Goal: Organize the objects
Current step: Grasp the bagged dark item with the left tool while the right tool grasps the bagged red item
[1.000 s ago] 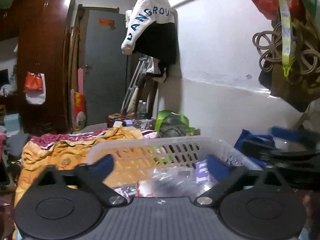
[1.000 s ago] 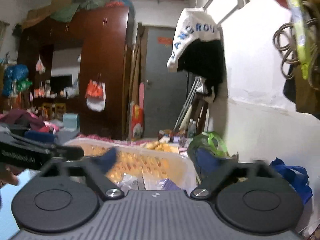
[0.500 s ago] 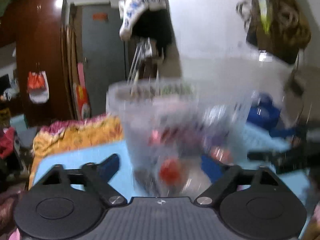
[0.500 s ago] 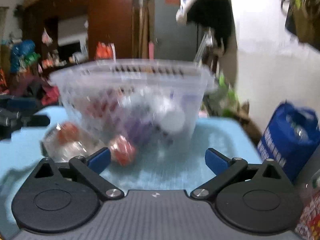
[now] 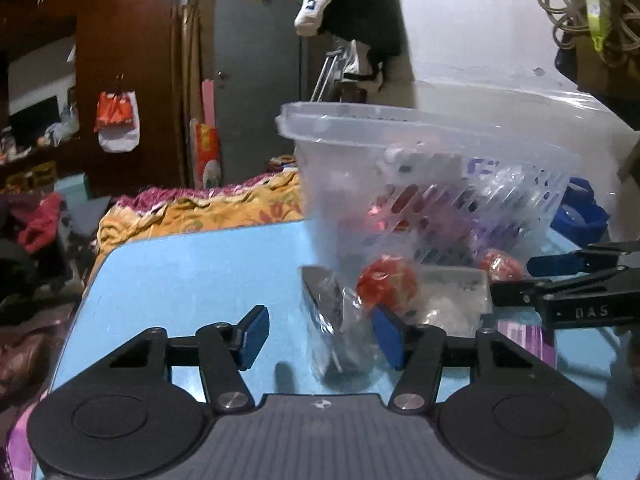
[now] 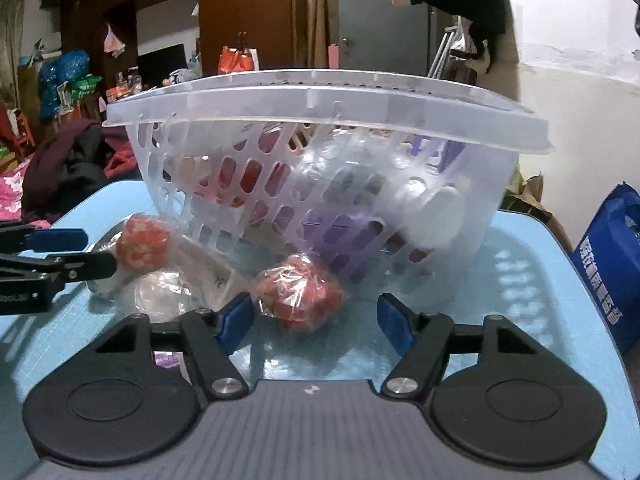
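Grippers lower; perhaps two red balls (image 6: 298,292).

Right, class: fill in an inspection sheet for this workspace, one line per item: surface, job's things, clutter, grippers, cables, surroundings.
Surface: light blue table.
Job's things: clear slotted basket holding purple and red packets; red wrapped ball and a second red ball outside it on the table.
Clutter: dark item in a clear bag; blue bag beside the table.
Grippers: left hand-held gripper open; right hand-held gripper open, empty.
Cables: coiled cord hanging on the wall.
Surroundings: dark wooden wardrobe, grey door, orange bedding.
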Demonstrator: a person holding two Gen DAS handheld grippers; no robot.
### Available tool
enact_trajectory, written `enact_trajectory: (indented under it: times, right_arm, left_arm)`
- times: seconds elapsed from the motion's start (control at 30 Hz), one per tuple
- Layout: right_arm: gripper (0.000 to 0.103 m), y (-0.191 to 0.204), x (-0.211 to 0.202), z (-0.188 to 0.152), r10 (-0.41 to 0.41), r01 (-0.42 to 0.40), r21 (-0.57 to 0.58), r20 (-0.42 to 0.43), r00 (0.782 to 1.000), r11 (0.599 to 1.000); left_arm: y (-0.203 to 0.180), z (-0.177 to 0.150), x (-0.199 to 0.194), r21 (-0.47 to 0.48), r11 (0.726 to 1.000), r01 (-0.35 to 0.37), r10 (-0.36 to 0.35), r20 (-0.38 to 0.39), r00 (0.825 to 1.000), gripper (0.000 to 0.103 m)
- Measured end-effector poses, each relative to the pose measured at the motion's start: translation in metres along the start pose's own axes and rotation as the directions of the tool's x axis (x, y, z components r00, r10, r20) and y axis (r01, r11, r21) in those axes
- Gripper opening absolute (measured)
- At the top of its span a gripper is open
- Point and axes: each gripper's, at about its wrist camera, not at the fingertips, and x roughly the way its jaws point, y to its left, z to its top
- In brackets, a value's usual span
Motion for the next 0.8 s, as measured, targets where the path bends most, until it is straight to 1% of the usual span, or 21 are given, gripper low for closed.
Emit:
enact_trajectory:
  times: [0.07,0.1,0.13,0.2,0.23,0.3,0.37,0.4,0.43,0.5,0.53,0.57,0.6,0.67,0.73,0.8]
  right_arm:
    - [0.071,0.001,0.002,0.001,0.005,-0.005,-0.004,-0.005,1.000,1.000]
    - [0.067,0.002,0.003,0.001,0.008,-0.008,-0.005,-0.006,1.000,1.000]
    - [0.059,0.002,0.003,0.001,0.024,-0.024,-0.006,-0.011,1.000,1.000]
    - [0.059,0.002,0.003,0.000,0.034,-0.034,0.000,-0.014,0.999,0.999]
    - [0.057,0.002,0.002,-0.001,0.033,-0.033,-0.002,-0.012,0.999,0.999]
    - [0.057,0.001,-0.002,-0.003,0.024,-0.024,-0.003,0.000,1.000,1.000]
    - [0.056,-0.002,-0.008,-0.006,0.031,-0.031,-0.004,0.009,0.999,1.000]
    - [0.056,-0.004,-0.012,-0.007,0.033,-0.033,0.004,0.012,0.999,0.999]
    - [0.056,-0.007,-0.016,-0.010,0.030,-0.031,0.013,0.016,0.999,0.999]
    - [0.056,-0.013,-0.023,-0.013,0.012,-0.012,0.018,0.029,1.000,1.000]
    - [0.056,-0.016,-0.028,-0.013,0.002,-0.003,0.019,0.039,0.999,1.000]
    - [0.056,-0.019,-0.032,-0.015,-0.004,0.003,0.020,0.046,0.999,1.000]
    - [0.056,-0.021,-0.034,-0.016,-0.006,0.005,0.026,0.049,0.999,1.000]
    - [0.056,-0.027,-0.038,-0.020,-0.009,0.007,0.040,0.057,0.998,0.999]
    - [0.056,-0.029,-0.039,-0.022,-0.016,0.013,0.049,0.065,0.998,0.999]
    - [0.056,-0.031,-0.038,-0.027,-0.020,0.016,0.053,0.073,0.997,0.998]
  left_arm:
    - [0.005,-0.002,-0.002,-0.006,1.000,-0.016,0.016,-0.010,1.000,0.063]
    - [0.007,-0.003,-0.003,-0.005,1.000,-0.030,0.030,-0.008,1.000,0.063]
    - [0.008,-0.003,-0.005,-0.002,0.999,-0.045,0.045,-0.004,0.999,0.063]
    - [0.012,-0.004,-0.007,-0.007,0.997,-0.078,0.078,-0.002,0.997,0.063]
    - [0.015,-0.005,-0.008,-0.012,0.997,-0.081,0.081,-0.007,0.997,0.063]
    - [0.017,-0.004,-0.007,-0.021,0.997,-0.070,0.070,-0.013,0.998,0.063]
    - [0.014,-0.001,-0.003,-0.008,0.998,-0.055,0.055,-0.012,0.998,0.064]
    - [0.011,0.001,0.001,0.007,0.999,-0.053,0.053,-0.013,0.998,0.068]
    - [0.009,0.003,0.006,0.022,0.998,-0.054,0.055,-0.021,0.998,0.069]
    - [0.008,0.007,0.017,0.024,0.998,-0.061,0.062,-0.046,0.997,0.069]
    - [0.006,0.010,0.020,0.012,0.998,-0.066,0.066,-0.058,0.996,0.066]
    - [0.006,0.010,0.022,0.008,0.998,-0.057,0.057,-0.067,0.996,0.047]
    - [0.004,0.010,0.024,0.014,0.999,-0.034,0.035,-0.079,0.996,0.036]
    - [0.000,0.009,0.020,0.020,0.999,-0.028,0.029,-0.062,0.998,0.034]
    - [0.000,0.006,0.007,0.016,0.999,-0.035,0.035,-0.006,0.999,0.034]
    - [0.002,0.002,-0.007,-0.001,1.000,-0.024,0.024,0.067,0.997,0.034]
